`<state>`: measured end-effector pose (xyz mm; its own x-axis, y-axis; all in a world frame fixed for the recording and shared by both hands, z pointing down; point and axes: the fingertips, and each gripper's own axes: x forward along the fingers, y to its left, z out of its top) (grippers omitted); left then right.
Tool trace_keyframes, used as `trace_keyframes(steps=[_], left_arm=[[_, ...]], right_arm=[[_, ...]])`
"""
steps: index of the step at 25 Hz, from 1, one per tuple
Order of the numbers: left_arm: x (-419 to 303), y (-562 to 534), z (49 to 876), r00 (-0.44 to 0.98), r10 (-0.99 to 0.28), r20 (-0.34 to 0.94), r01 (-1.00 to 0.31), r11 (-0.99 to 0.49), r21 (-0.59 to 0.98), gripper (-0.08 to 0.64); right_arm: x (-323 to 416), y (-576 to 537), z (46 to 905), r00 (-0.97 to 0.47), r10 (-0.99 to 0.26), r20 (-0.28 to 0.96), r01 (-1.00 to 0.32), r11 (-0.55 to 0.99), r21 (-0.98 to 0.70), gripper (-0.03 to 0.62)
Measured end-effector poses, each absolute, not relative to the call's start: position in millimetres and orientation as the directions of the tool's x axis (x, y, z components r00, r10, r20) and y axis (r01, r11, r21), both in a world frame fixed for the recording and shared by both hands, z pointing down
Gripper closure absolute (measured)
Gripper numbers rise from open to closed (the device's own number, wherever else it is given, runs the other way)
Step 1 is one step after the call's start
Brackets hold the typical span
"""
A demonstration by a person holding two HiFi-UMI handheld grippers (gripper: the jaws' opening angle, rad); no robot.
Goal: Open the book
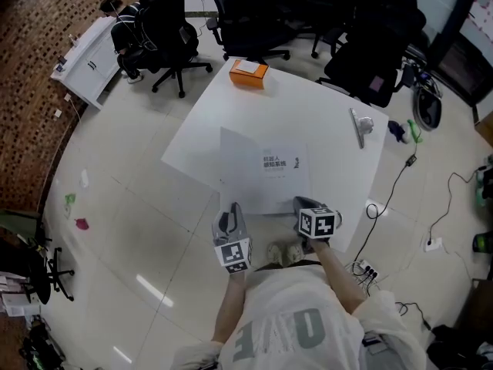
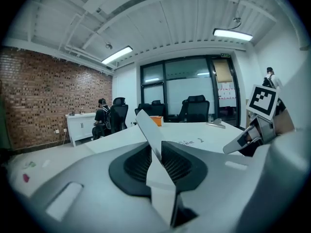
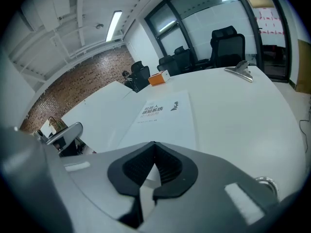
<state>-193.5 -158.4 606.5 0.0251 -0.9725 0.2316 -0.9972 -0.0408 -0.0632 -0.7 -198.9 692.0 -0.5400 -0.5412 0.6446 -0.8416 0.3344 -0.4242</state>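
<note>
The white surface (image 1: 323,122) sits cornerwise in the head view, with one corner pointing far and another pointing right. A white book (image 1: 266,172) with a small block of dark print on its cover lies at the near edge, and its near left corner is tilted up off the surface. An orange box (image 1: 248,72) sits at the far corner. A metal clip (image 1: 360,126) lies toward the right edge, well apart from both.

The head view looks steeply down on the table (image 1: 331,114); both gripper views skim low across it, seemingly sharing the book (image 1: 266,172) ahead.
</note>
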Motion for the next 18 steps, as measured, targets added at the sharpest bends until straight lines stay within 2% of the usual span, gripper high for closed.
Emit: trace_keyframes(steps=[13,18], left_arm=[[-234.2,-153.8,665.1,-0.099,-0.920,0.379,-0.995,0.086,-0.050,0.451],[-243.2,-152.3,684.5,-0.149,-0.888,0.436,-0.989,0.134,-0.066,0.396]], right_arm=[[-0.7,-195.0,704.4,-0.506,-0.517,0.691,-0.858,0.384,-0.341,0.589],[-0.9,-194.2,705.6,-0.510,-0.511,0.692,-0.853,0.402,-0.332,0.589]])
